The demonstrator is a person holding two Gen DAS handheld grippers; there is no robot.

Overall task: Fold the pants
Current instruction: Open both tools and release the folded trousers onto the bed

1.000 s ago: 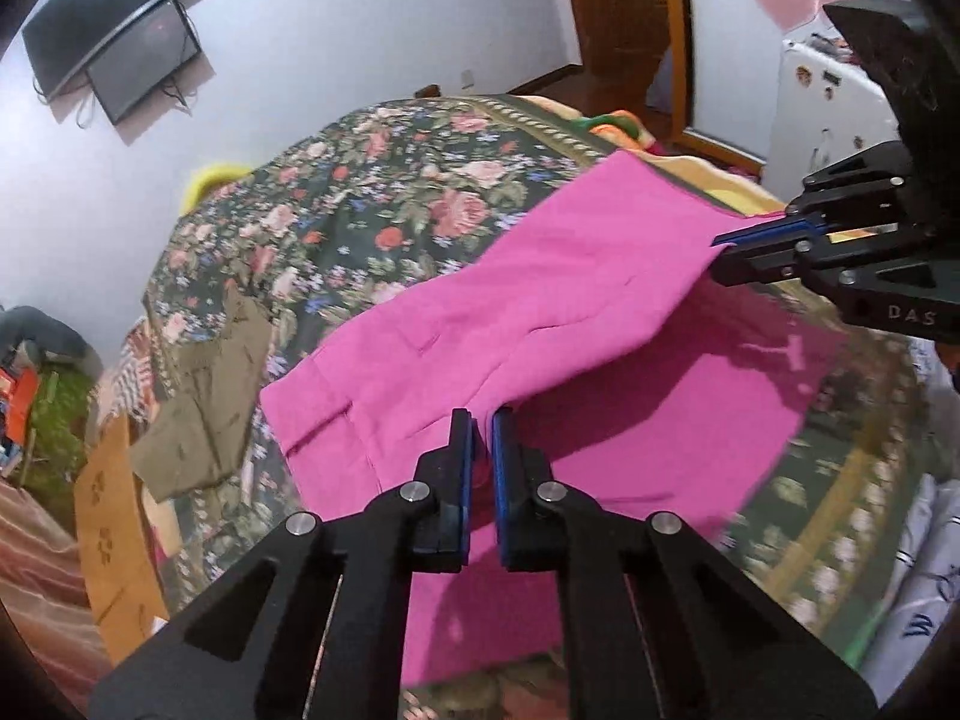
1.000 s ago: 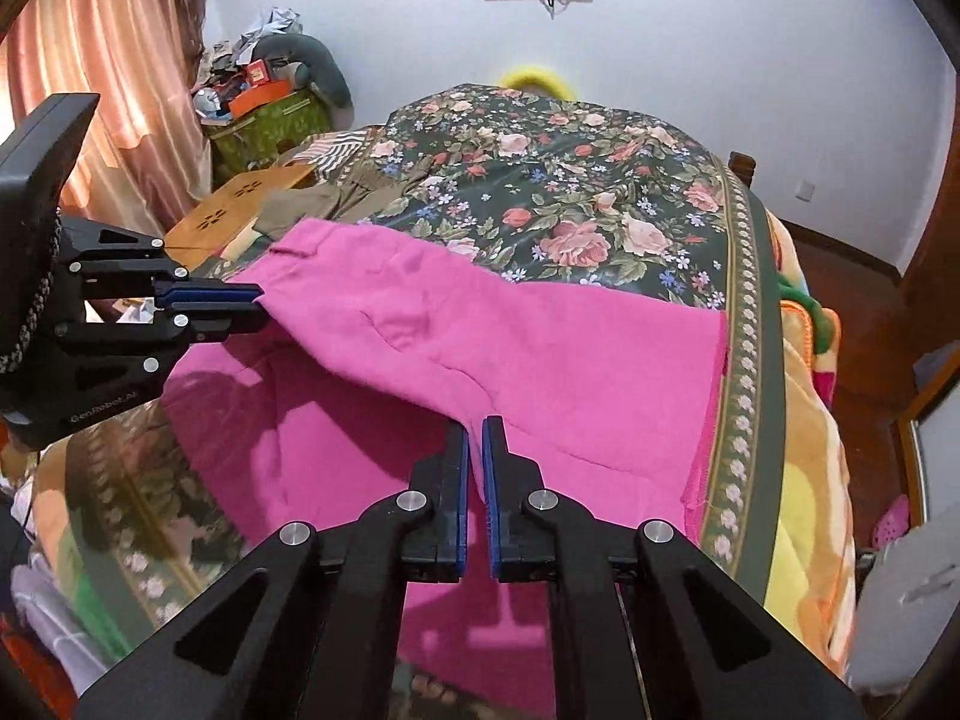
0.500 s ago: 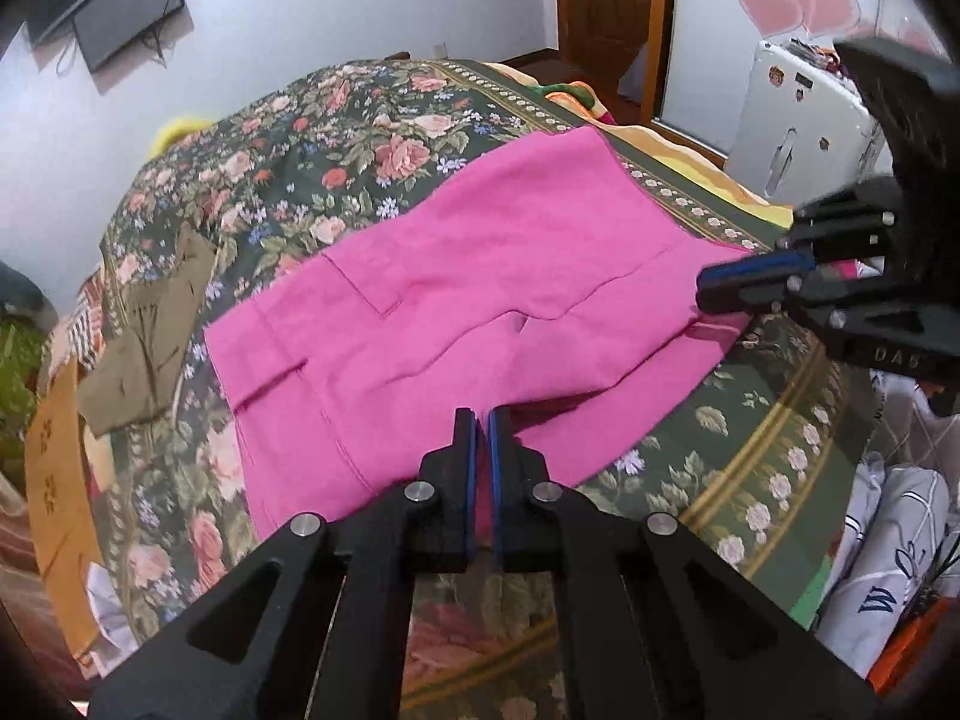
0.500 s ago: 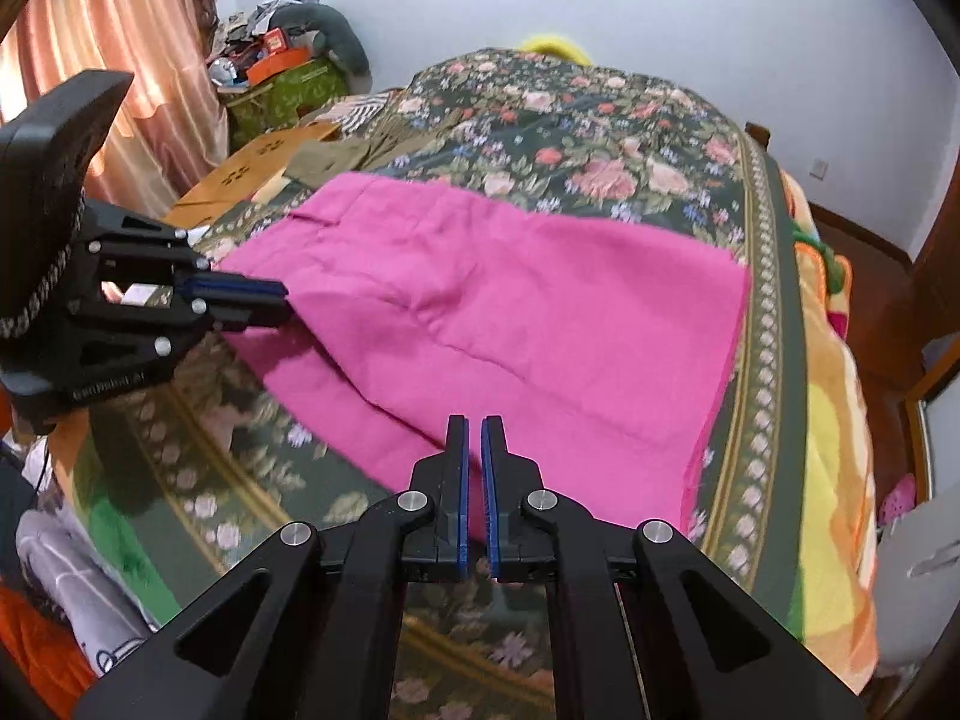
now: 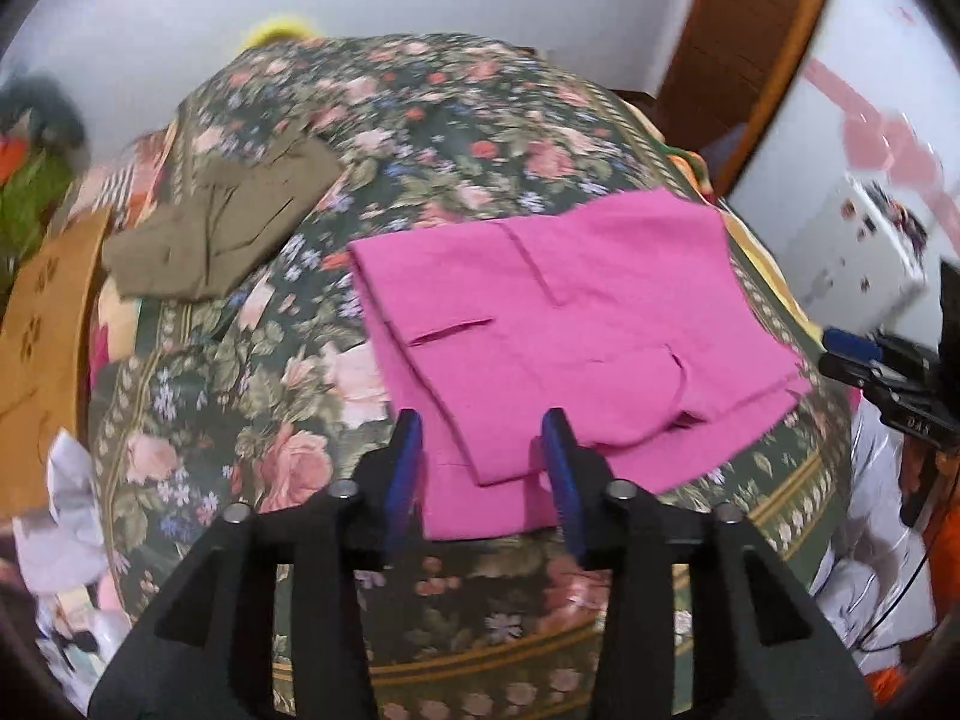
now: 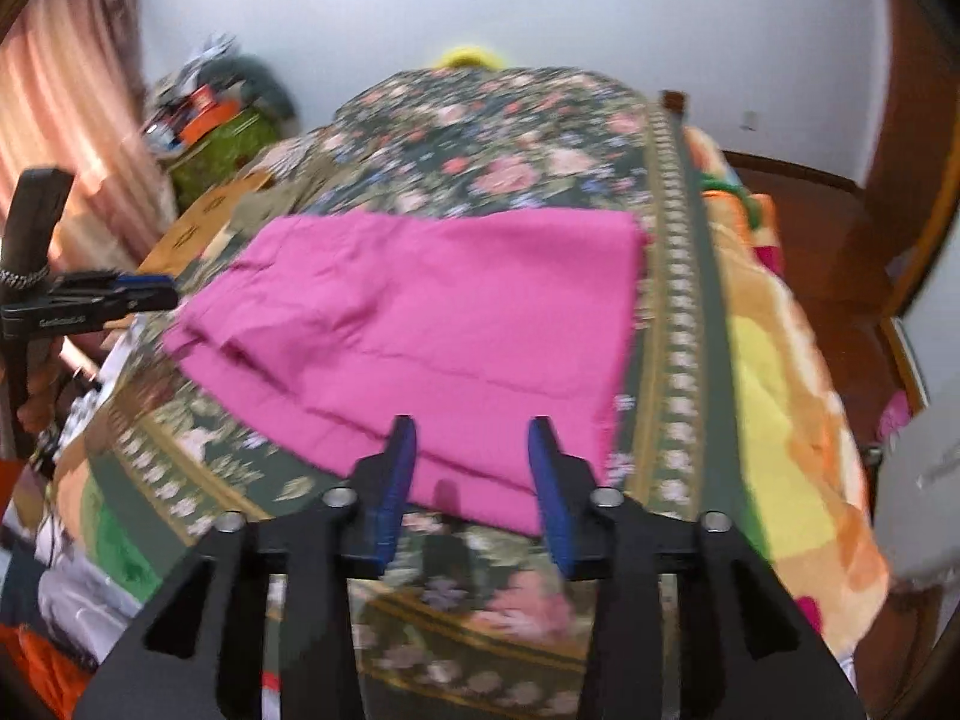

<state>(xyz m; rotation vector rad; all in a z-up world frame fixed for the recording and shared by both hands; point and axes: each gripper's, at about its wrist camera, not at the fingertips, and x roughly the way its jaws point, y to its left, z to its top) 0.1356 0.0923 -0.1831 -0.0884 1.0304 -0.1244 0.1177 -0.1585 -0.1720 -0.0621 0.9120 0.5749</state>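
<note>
The pink pants (image 5: 576, 324) lie folded over on themselves, flat on the floral bedspread (image 5: 420, 138). My left gripper (image 5: 483, 426) hovers over their near left corner, its jaws opening; the cloth lies under the gap, loose of the pads. In the right wrist view the pink pants (image 6: 432, 324) spread across the bed's near end. My right gripper (image 6: 471, 429) is above their near edge, its jaws opening too, with no cloth pinched. Each gripper shows at the side of the other's view: the right gripper (image 5: 864, 360) and the left gripper (image 6: 138, 294).
An olive garment (image 5: 222, 228) lies on the bed's far left, beside a brown cardboard box (image 5: 42, 324). A white cabinet (image 5: 858, 252) stands right of the bed. Loose clothes and bags (image 5: 66, 510) crowd the floor at the left. An orange blanket (image 6: 780, 372) hangs over the bed's right side.
Both grippers went from shut on the pink cloth to open, letting it drop flat on the bed. Both pulled back toward the near edge, and the left one rolled.
</note>
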